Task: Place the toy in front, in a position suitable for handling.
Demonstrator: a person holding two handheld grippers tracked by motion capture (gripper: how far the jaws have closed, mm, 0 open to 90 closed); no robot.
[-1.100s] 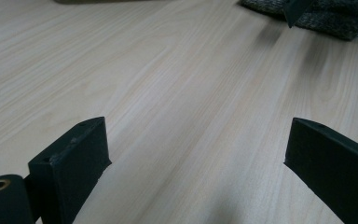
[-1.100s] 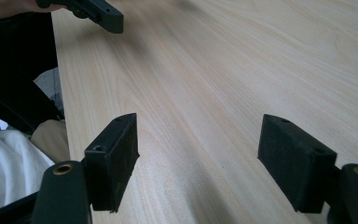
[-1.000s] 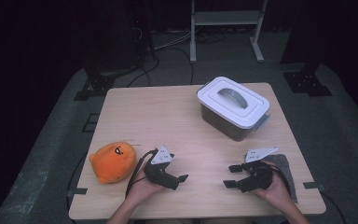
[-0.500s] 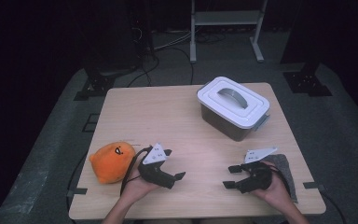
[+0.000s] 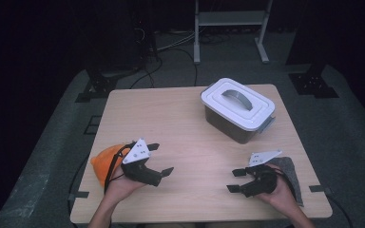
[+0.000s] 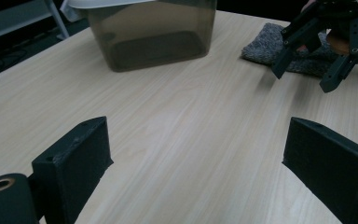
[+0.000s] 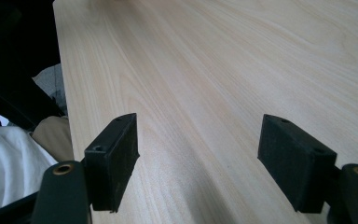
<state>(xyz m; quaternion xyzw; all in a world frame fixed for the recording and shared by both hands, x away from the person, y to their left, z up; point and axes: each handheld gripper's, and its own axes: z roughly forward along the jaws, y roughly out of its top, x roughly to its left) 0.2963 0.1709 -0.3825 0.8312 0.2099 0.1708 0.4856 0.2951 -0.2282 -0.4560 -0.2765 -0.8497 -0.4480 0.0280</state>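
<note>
With both tongs spread wide and empty, we needed the left tongs (image 5: 157, 160) turned squarely toward the orange plush toy (image 5: 105, 162) beside them, while the right tongs (image 5: 235, 180) rested low over the pale wooden surface (image 5: 171, 118).

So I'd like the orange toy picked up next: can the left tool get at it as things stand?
Probably yes. The orange toy lies right beside the left tool, behind the hand, with nothing between them. The tool is open and empty but points away toward the box, so it would have to turn round first.
</note>
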